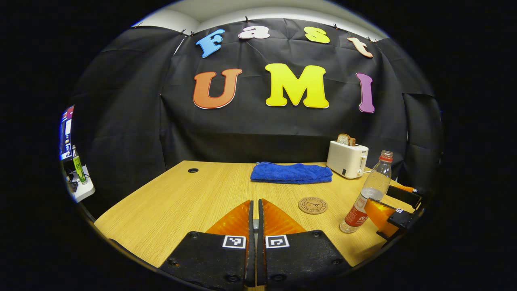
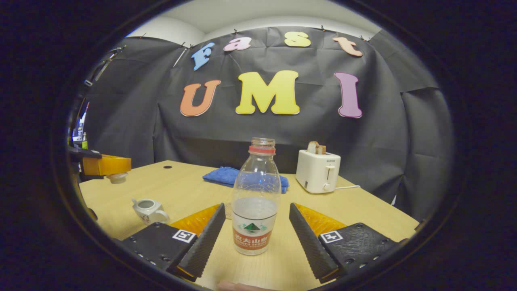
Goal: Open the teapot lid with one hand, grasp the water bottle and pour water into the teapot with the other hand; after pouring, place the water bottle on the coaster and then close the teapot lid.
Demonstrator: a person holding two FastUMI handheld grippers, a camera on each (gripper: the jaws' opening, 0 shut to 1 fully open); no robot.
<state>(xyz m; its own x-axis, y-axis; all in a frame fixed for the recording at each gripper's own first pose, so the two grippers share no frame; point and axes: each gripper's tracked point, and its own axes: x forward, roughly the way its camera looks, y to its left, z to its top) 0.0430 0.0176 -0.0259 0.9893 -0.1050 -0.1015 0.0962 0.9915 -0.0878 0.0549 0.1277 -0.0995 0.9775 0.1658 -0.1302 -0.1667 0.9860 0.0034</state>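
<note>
A clear water bottle with a red label, part full and uncapped, stands on the wooden table. My right gripper is open, one finger on each side of the bottle, neither touching it. It shows again as the right gripper beside the bottle. The white teapot sits open at the near left. My left gripper is shut; seen from the right gripper view, the left gripper holds the teapot lid above the table. A round cork coaster lies left of the bottle.
A folded blue cloth lies at the back of the table. A white toaster with a slice of bread in it stands at the back right, its cord trailing right. A cable hole marks the far left corner.
</note>
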